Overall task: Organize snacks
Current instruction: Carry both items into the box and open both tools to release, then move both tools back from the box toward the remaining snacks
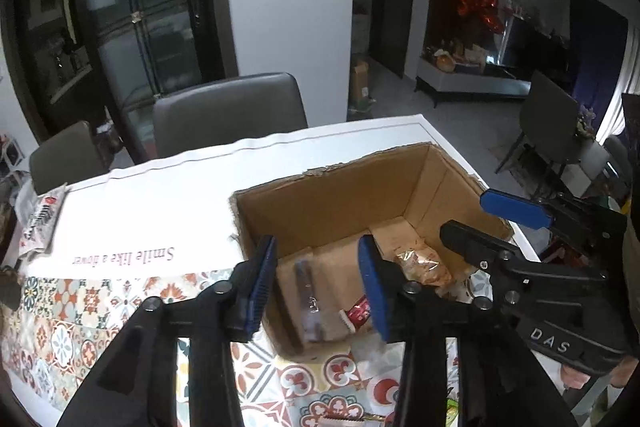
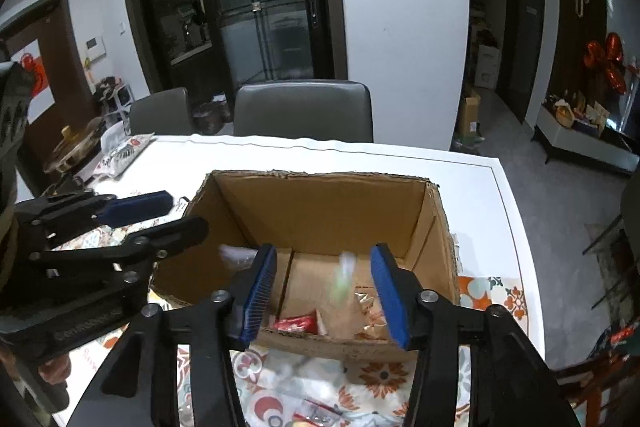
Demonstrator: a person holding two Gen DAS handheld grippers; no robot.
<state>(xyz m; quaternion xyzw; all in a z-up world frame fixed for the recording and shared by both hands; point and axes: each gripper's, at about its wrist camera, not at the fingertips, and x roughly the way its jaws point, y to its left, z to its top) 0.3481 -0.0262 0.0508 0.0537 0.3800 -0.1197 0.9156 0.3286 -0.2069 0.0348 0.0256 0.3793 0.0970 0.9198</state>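
Hovering side by side over the open cardboard box [image 1: 352,211] in the middle of both views, the left gripper [image 1: 318,287] and right gripper [image 2: 324,291] are each showing their blue pads spread wide with nothing between them. Inside the box, in the left wrist view, a gold-wrapped snack [image 1: 424,265] is lying at centre right, a red packet [image 1: 358,311] is sitting near the lower middle, and a dark, blurred wrapper [image 1: 308,291] is resting to its left. In the right wrist view a pale green-and-white item [image 2: 344,279] is appearing as a smear between the pads, above the box floor; its contact cannot be judged. A printed snack bag [image 1: 42,223] is lying at the left edge, on the white table [image 1: 160,203], well apart from the box. A patterned cloth [image 1: 80,311] is covering the lower part of the frame.
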